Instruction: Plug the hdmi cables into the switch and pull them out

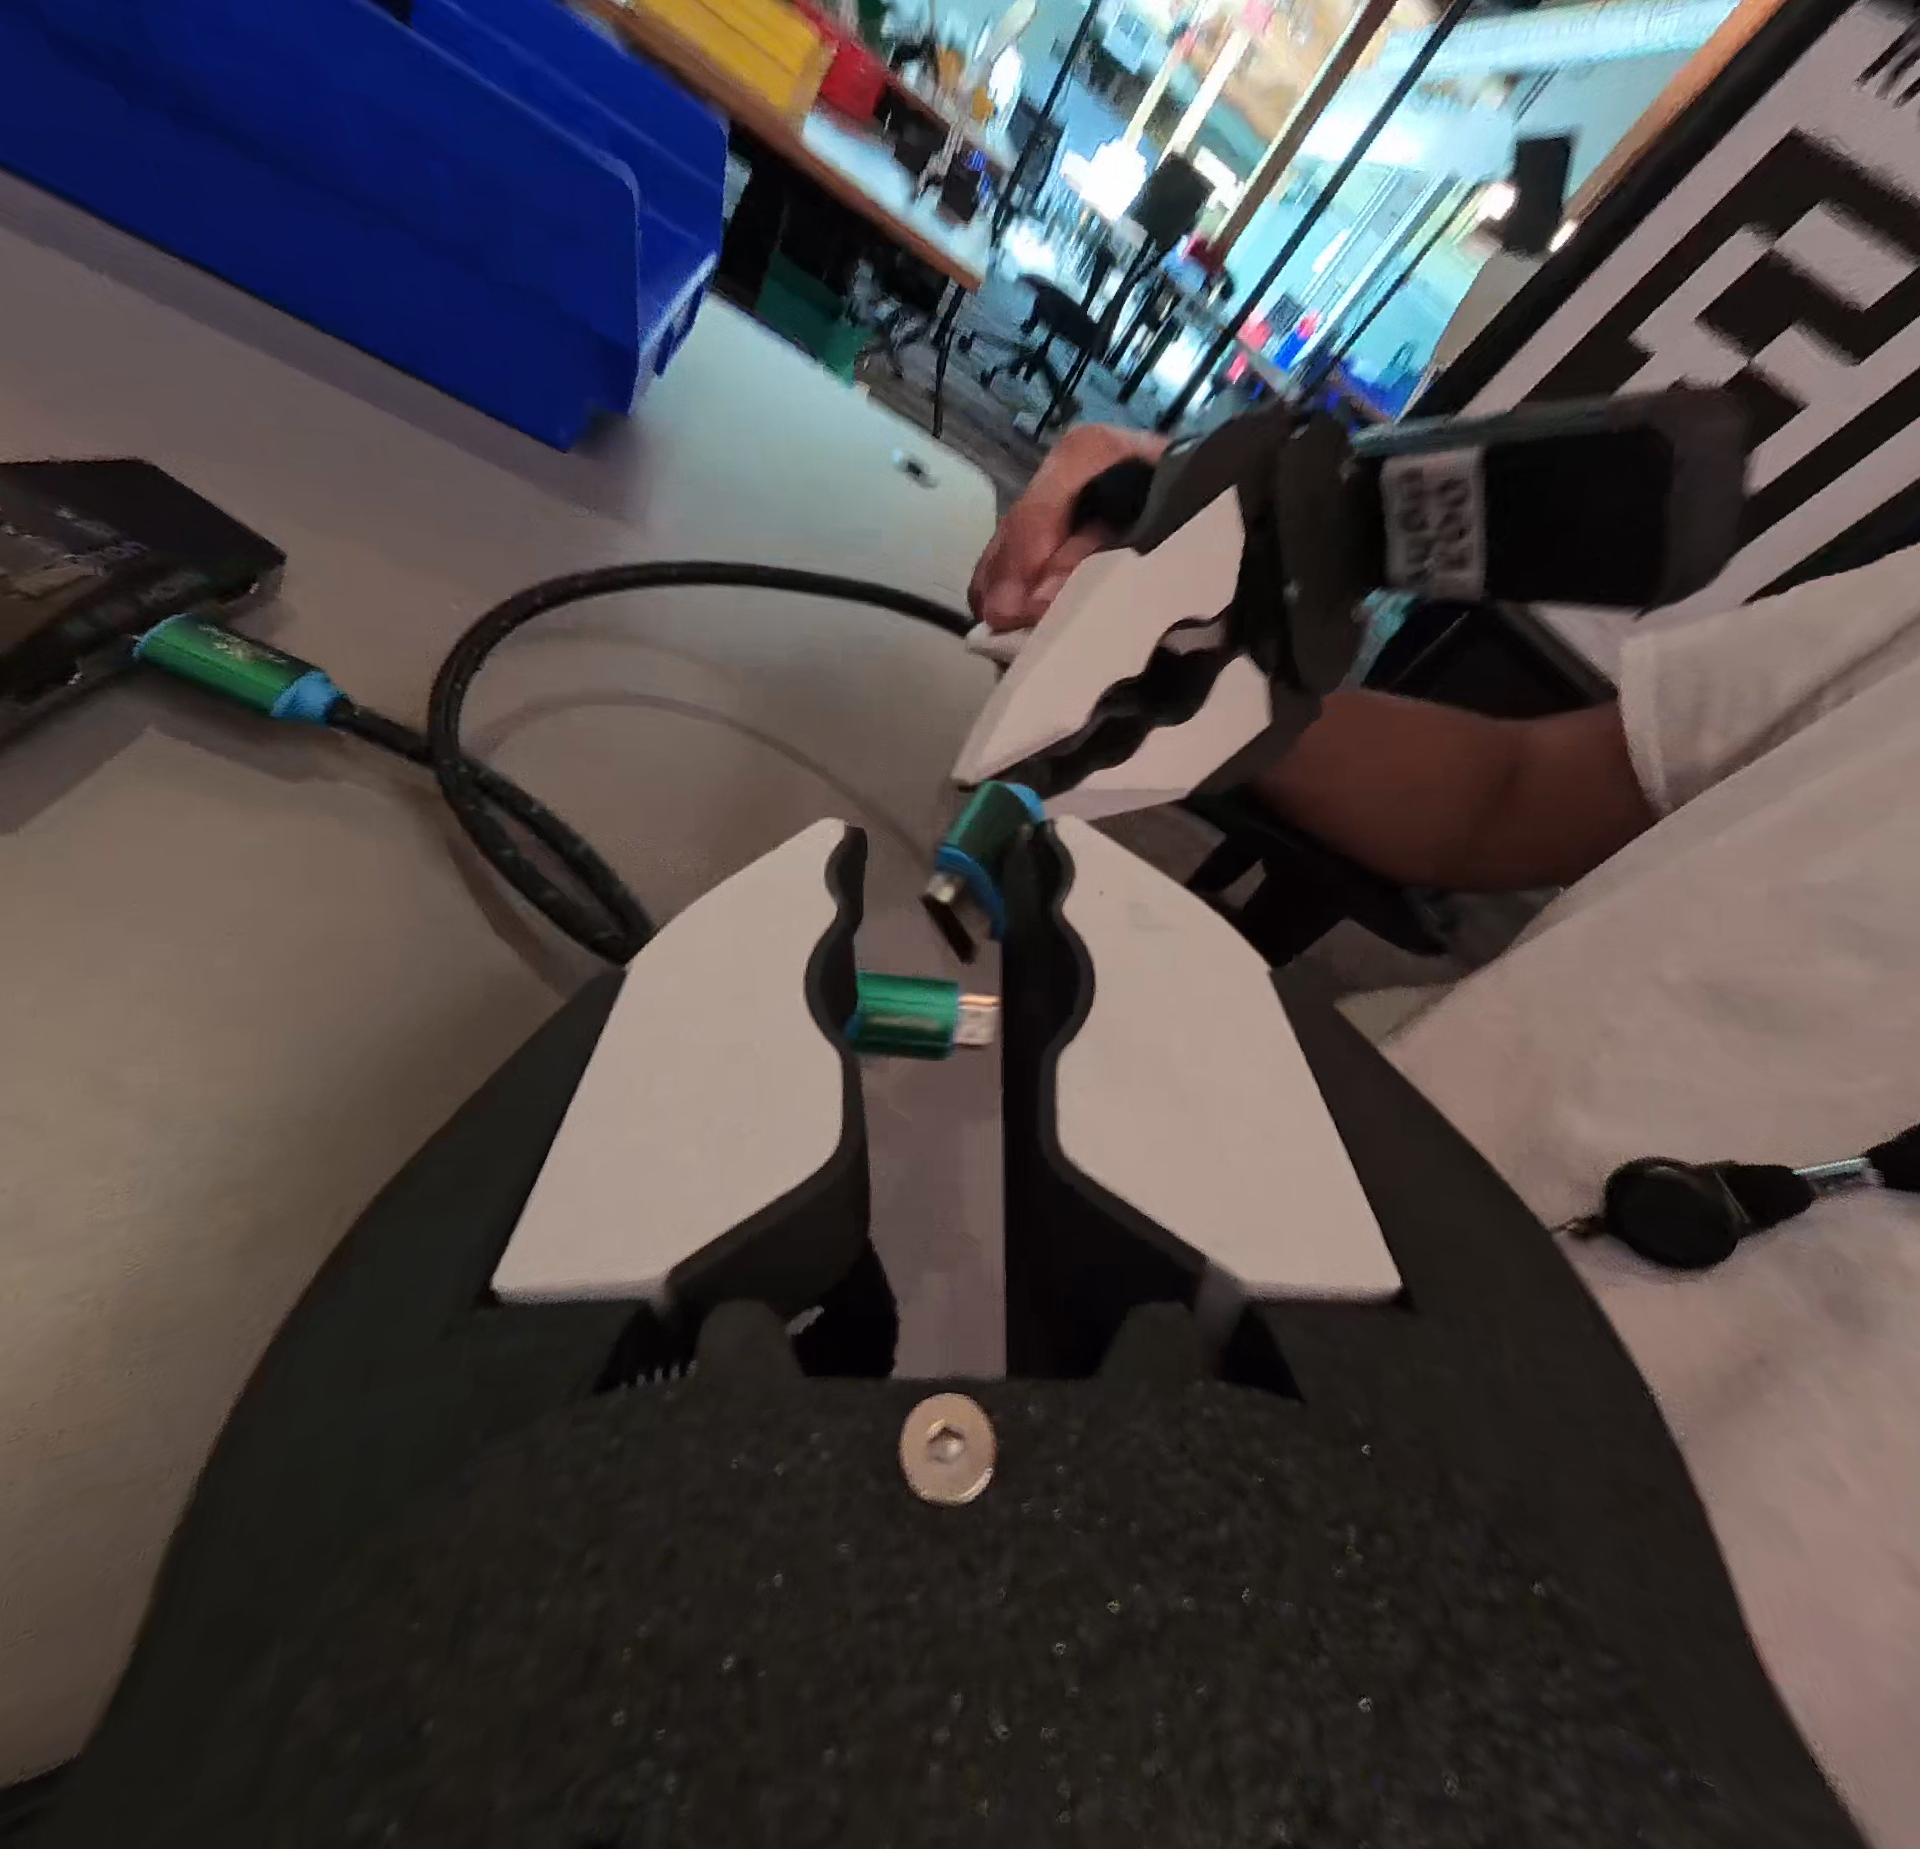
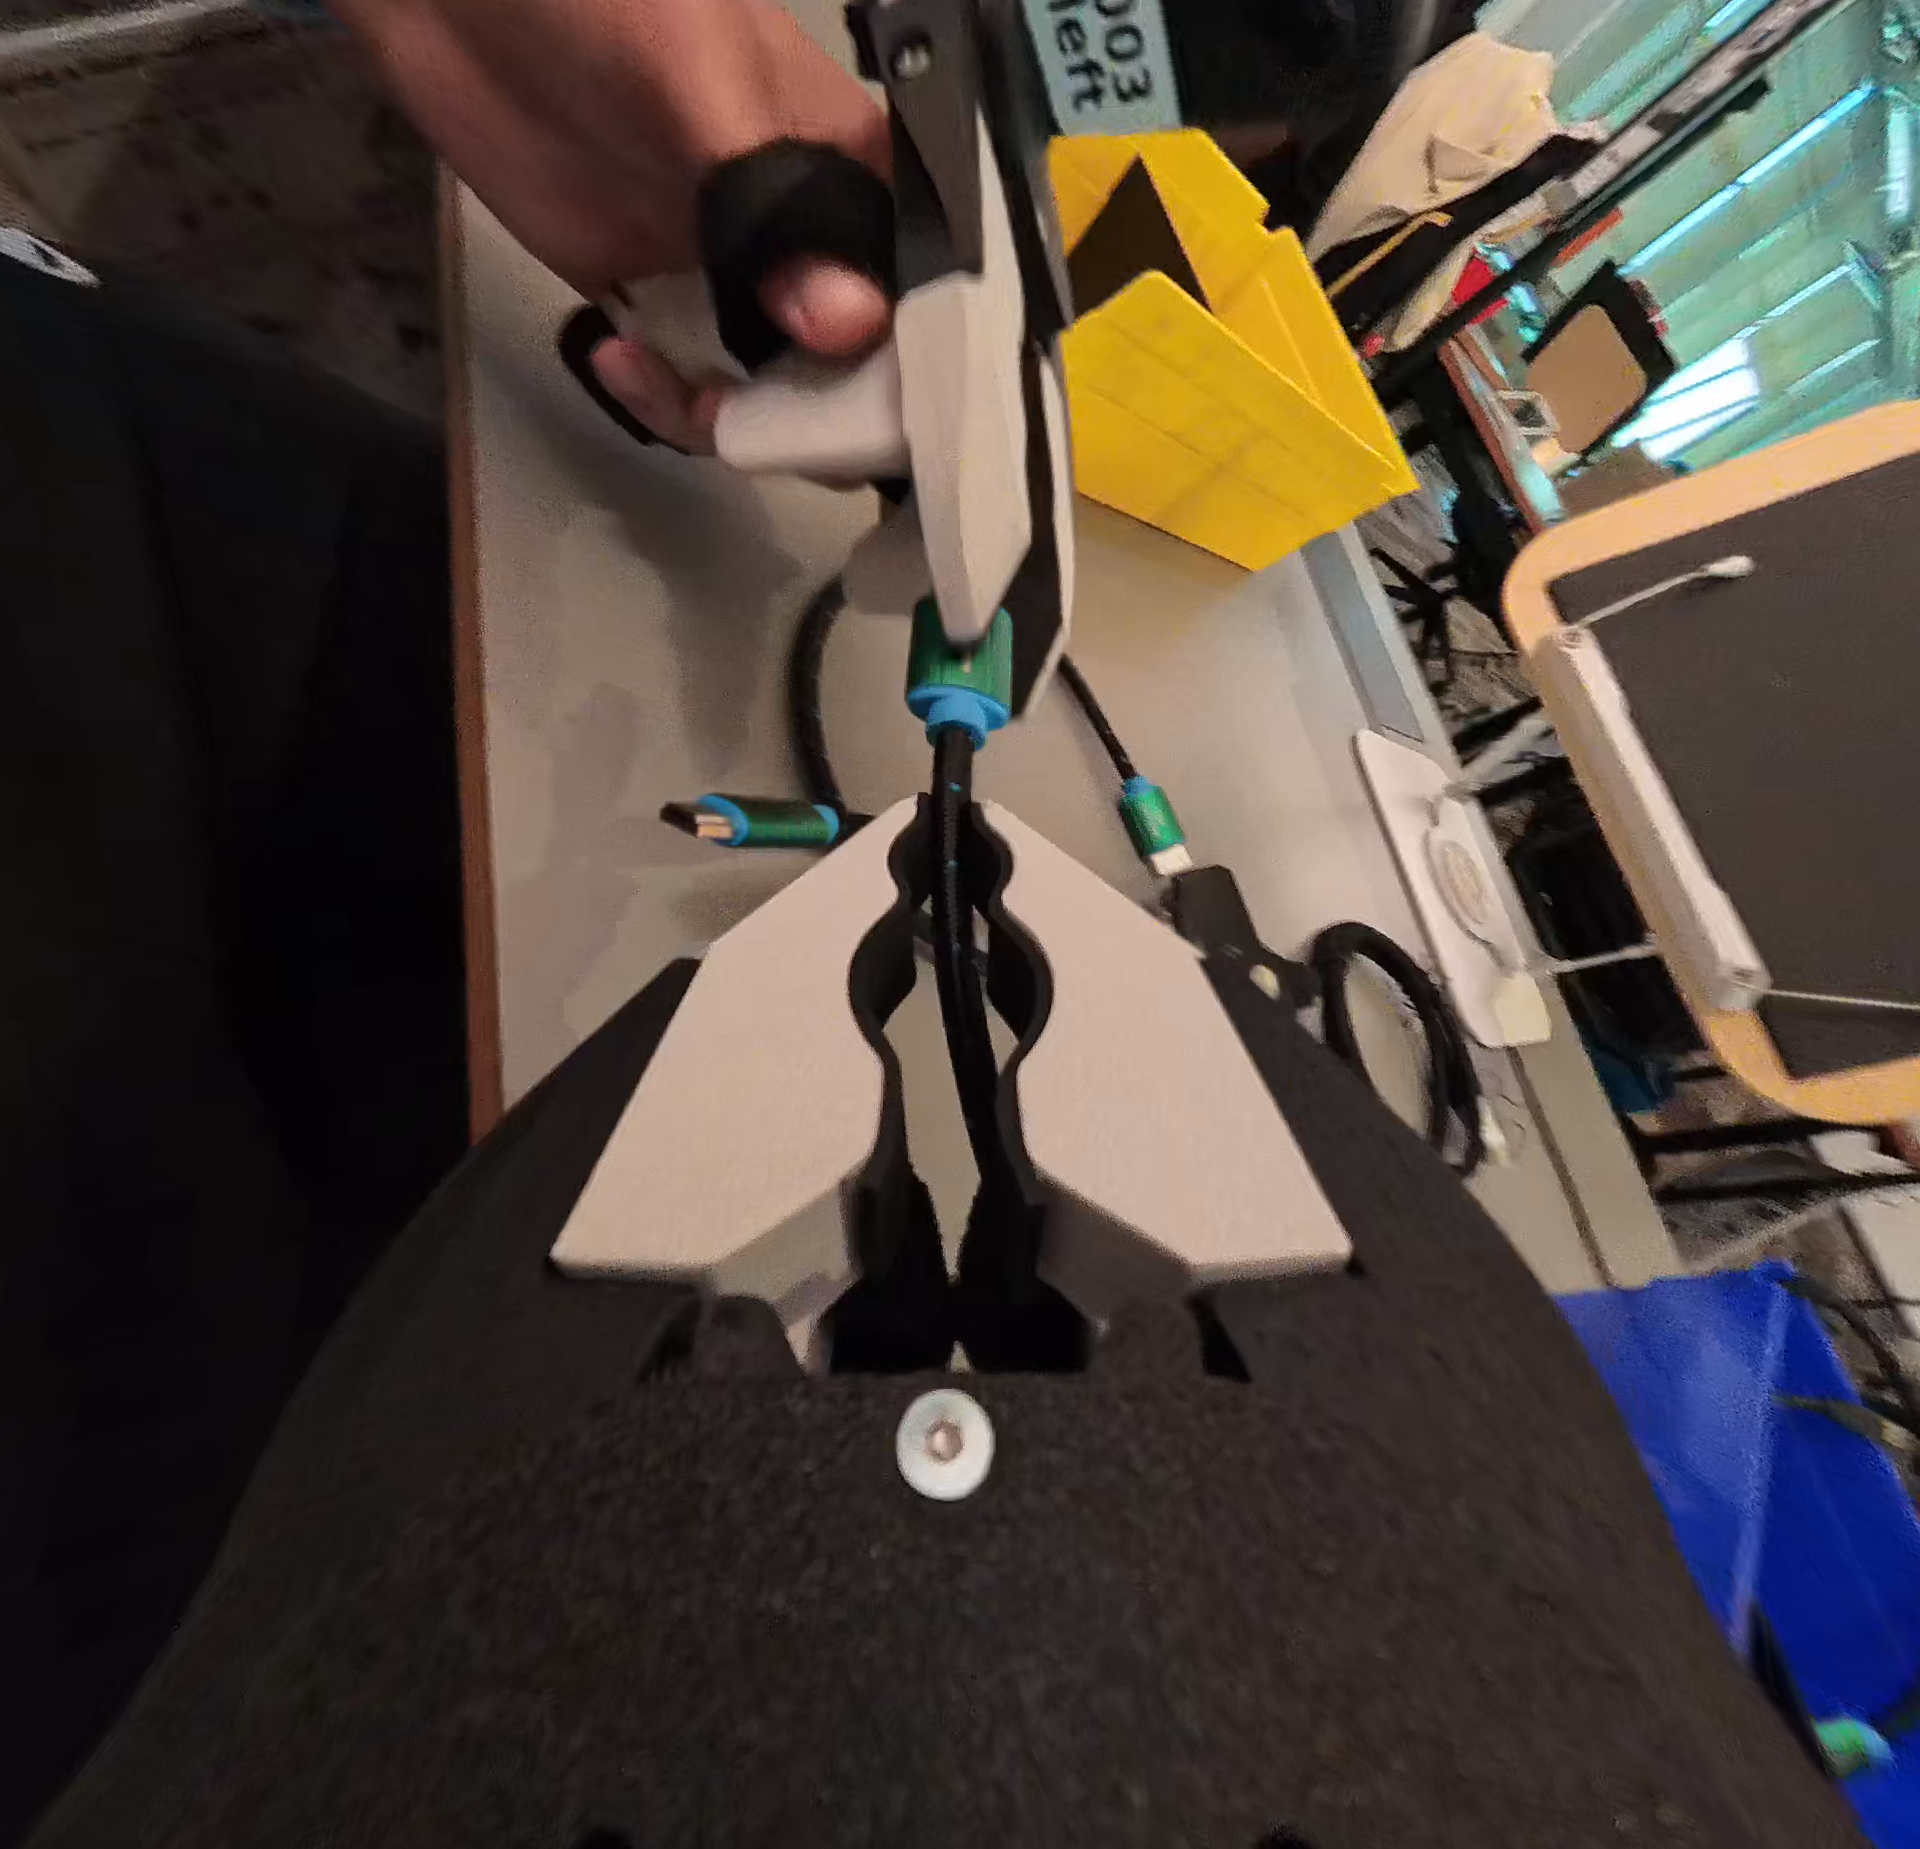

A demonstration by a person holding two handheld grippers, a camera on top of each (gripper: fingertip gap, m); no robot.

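My right gripper [image 2: 948, 814] is shut on a black braided HDMI cable [image 2: 961, 968], just behind its green plug [image 2: 958, 656], and holds it above the table. My left gripper [image 1: 948, 831] is open around that plug [image 1: 979, 831], which rests against its right finger. The right gripper also shows in the left wrist view [image 1: 1023, 773]. A second green plug [image 1: 909, 1015] lies loose on the table, also seen in the right wrist view [image 2: 764, 823]. A third plug [image 1: 239, 669] sits at a port of the black switch [image 1: 94, 563].
Blue bins [image 1: 364, 158] stand behind the switch on the grey table [image 1: 260, 968]. A yellow bin [image 2: 1195, 397] stands farther along. A coiled black cable [image 2: 1397, 1030] and a white pad [image 2: 1455, 864] lie near the table's far edge. The person's torso is close by. My left and right fingertips are right by each other. My left gripper's tips are some 15 cm from the black switch [image 1: 94, 563].
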